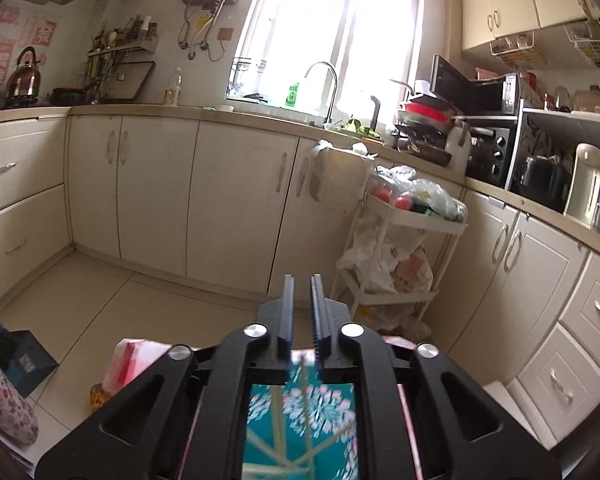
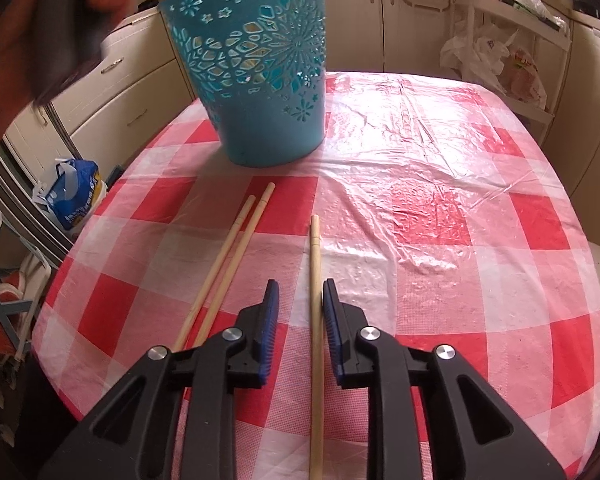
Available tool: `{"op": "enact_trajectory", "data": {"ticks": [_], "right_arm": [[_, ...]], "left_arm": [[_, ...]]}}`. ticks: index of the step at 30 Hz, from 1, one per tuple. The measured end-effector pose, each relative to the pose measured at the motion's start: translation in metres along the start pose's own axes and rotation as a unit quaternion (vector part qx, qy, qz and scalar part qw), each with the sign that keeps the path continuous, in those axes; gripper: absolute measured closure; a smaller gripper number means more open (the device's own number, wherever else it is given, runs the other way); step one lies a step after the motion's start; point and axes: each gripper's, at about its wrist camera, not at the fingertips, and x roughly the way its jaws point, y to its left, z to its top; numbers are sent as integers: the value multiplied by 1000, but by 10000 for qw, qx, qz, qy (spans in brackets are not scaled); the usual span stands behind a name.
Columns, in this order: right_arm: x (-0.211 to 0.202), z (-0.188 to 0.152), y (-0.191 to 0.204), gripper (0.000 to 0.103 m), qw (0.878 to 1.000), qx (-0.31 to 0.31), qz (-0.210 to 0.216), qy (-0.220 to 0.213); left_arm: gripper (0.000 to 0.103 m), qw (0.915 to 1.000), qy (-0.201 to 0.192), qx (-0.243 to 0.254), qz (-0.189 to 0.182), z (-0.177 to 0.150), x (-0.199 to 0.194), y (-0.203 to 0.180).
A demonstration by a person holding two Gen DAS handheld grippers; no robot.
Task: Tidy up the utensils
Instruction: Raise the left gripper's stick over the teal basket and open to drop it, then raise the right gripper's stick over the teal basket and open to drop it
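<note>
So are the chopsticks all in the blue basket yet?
Not yet. Some thin sticks already show inside the blue basket, seen below the left gripper, whose jaws are slightly apart with nothing between them. The right gripper is open around one chopstick that lies on the checked tablecloth, not gripped. Two more chopsticks lie beside it, waiting.

I log: kettle (image 1: 25,74) on stove; faucet (image 1: 327,80) by window (image 1: 332,28); white cart (image 1: 410,240) holding bags; toaster oven (image 1: 488,152); blue bag (image 2: 74,196) on floor; checked cloth (image 2: 420,168).
</note>
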Motion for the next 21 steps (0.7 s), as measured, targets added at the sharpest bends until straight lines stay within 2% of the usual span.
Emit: {"op": "enact_trajectory", "data": {"ticks": [3,5,6,7,9,12,14,18,20,21], "right_arm": [[-2,-1,-3,75,10000,-18,20,1],[-3,-3,-3,72,10000,-60,41,5],[-3,-3,-2,71,9999,-110,37,2],[-3,-4,-1,71,9999,-158,13,-7],[-2,-4,3,71,9996,-278,-80,-22],[1,-5,12,71,9977,-566,-358,-65],[1,-5,12,71,9979,-541,-348,-54],[-1,-6,15,96,9971,-639,-410,25],[-2,-5,14,97,9980,-542,-327,56],[-5,-5,10,97,9992,-364,-149,29]], "left_arm": [[62,9999,-91,-123,70,-11,-29,13],[56,9996,-211,-177,109,-24,-57,24],[48,9995,-230,-184,134,-31,-69,28],[41,9994,-225,-210,183,-42,-80,33],[34,9992,-111,-299,255,-65,-96,46],[30,9973,481,-416,362,-112,-99,67],[30,9921,992,-664,382,-139,-89,84],[30,9826,1501,-1037,353,-173,-77,103],[30,9791,1676,-1110,294,-184,-73,107],[30,9777,1719,-1185,214,-186,-72,109]]}}
